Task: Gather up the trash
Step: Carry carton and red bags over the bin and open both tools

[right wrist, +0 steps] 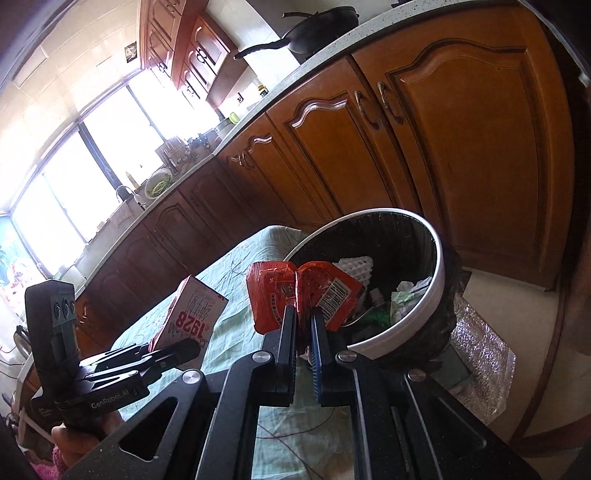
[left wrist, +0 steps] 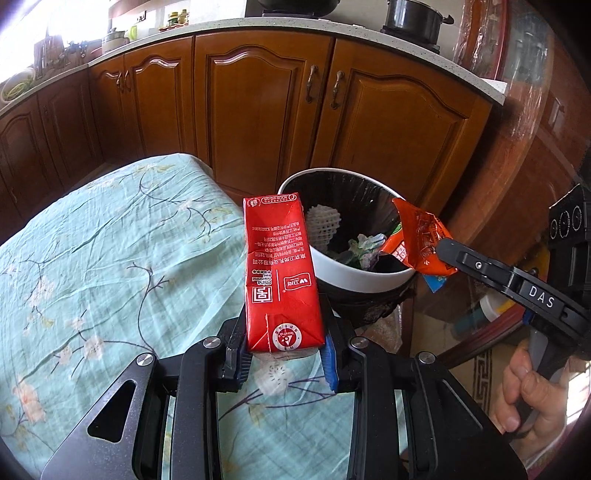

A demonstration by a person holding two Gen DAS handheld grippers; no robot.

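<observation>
left hand-held gripper point(left wrist: 284, 363) clamped on the red carton point(left wrist: 279, 273), right hand-held gripper point(right wrist: 303, 325) pinching an orange wrapper point(right wrist: 306, 291) over the bin point(right wrist: 424, 310)

Wooden kitchen cabinets point(left wrist: 258, 110), speckled countertop point(left wrist: 221, 27), bright window point(right wrist: 92, 155)

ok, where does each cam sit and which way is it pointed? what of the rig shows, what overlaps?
Left wrist: on the left gripper, looking forward over the floral tablecloth to the trash bin; it holds a red carton. The right gripper and a hand show at right.
Right wrist: on the right gripper, tilted, facing the bin; it pinches a red wrapper. The left gripper shows at lower left.
Shared: bin, carton, wrapper, tablecloth, cabinets.
</observation>
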